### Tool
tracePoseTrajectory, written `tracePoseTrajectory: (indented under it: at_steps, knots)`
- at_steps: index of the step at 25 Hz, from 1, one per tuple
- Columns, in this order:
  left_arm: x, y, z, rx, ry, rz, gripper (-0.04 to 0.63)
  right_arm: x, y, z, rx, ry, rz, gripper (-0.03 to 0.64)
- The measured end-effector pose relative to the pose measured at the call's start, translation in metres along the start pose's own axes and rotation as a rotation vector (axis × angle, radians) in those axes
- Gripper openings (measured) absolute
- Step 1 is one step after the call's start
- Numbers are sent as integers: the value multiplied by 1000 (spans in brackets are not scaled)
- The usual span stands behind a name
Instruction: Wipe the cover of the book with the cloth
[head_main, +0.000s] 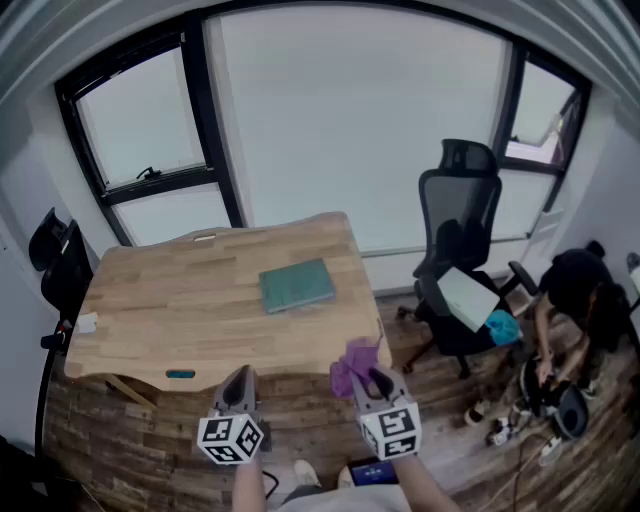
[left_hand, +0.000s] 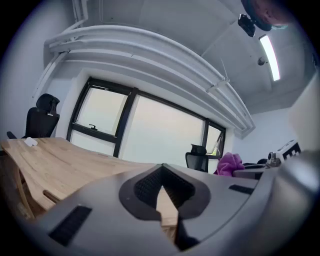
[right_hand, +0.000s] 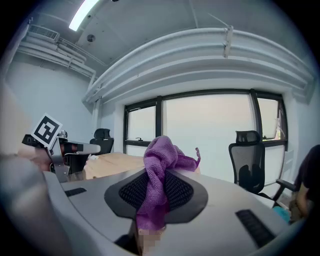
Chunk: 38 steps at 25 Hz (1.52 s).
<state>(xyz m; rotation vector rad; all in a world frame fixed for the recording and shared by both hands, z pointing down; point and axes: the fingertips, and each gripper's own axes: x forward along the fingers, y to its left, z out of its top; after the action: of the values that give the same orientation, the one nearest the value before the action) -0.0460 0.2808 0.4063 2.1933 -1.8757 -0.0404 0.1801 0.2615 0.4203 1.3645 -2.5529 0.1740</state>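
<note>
Flat on the wooden counter (head_main: 150, 300) lies the teal-green book (head_main: 297, 285), cover up, toward the counter's right half and nearer the window (head_main: 360, 120) than the near edge. The purple cloth (head_main: 353, 365) is well apart from it, pinched between the fingers of the right gripper (head_main: 375, 380), which is held short of the counter's near right corner, above the plank floor (head_main: 300, 410). The left gripper (head_main: 240, 385) hangs just beside it, also short of the near edge, with its fingers pressed together on nothing. On the counter, a small white thing (head_main: 87, 322) sits at the far left edge and a small blue thing (head_main: 181, 374) at the near edge, both well apart from the book. A black office chair (head_main: 455, 260) stands to the right of the counter, with a person (head_main: 575, 300) crouched on the floor beyond it; another black chair (head_main: 58, 262) stands at the left. Only the head view shows the book; neither gripper view does. The right gripper view shows the cloth (right_hand: 159, 165) bunched above the closed fingers with a strip hanging down between them, and the left gripper's marker cube (right_hand: 46, 130) off to one side. The left gripper view shows its fingertips meeting over bare wood, the cloth (left_hand: 230, 163) off to the right, and a ceiling light strip (left_hand: 270, 50).
</note>
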Motion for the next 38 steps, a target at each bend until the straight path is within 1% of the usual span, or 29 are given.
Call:
tracePoseTrajectory:
  at_steps: [8, 15, 19, 21, 23, 25, 28, 33, 38]
  knots:
    - [1, -13, -1, 22, 11, 5, 2, -6, -13, -5, 13, -12, 2, 80]
    - [4, -13, 4, 40, 11, 20, 2, -2, -17, 1, 29, -24, 23, 80]
    - [8, -14, 1, 48, 26, 21, 2, 2, -20, -3, 39, -22, 30, 80]
    - [10, -14, -3, 66, 43, 29, 2, 5, -22, -5, 41, -17, 33, 80]
    - [13, -12, -6, 107, 65, 51, 2, 9, -24, -7, 48, -15, 34, 80]
    - [17, -8, -9, 129, 88, 66, 2, 16, -28, -11, 55, -33, 29, 80]
    - [26, 0, -13, 116, 101, 72, 2, 33, -36, -18, 52, -60, 21, 80]
    - [53, 14, -14, 100, 96, 71, 2, 63, -46, -18, 54, -34, 15, 80]
    - [93, 39, -14, 82, 93, 65, 2, 107, -58, -20, 54, -13, 5, 80]
